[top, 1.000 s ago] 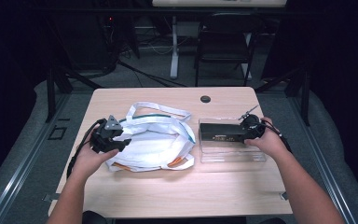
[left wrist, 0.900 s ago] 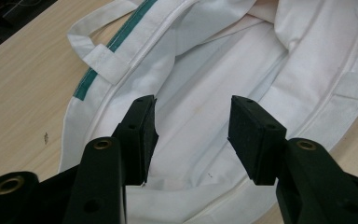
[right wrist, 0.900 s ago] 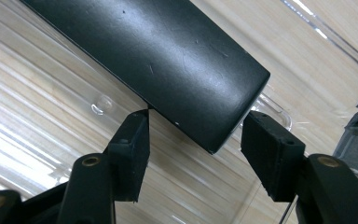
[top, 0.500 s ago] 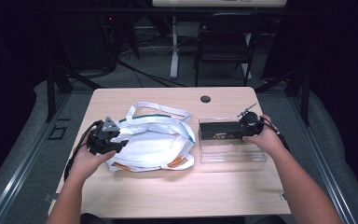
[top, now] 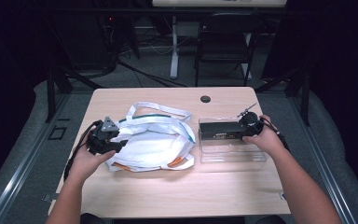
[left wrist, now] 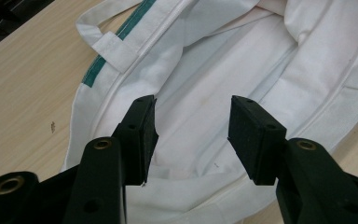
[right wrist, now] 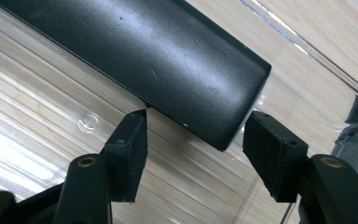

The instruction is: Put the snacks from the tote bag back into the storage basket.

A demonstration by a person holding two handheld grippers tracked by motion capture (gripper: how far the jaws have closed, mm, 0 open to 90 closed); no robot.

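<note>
Right gripper view shows the right gripper (right wrist: 193, 149) open, its jaws on either side of the black box (right wrist: 158, 60) end in the clear tray (top: 233, 151); that smooth box might slip; the left gripper (left wrist: 191, 135), open, hangs over the bag (top: 154, 142); soft cloth might bunch up.

Light wood table (top: 168, 196) carried a white tote bag (top: 154, 144) at left and a clear tray (top: 233, 151) at right, slightly apart.
</note>
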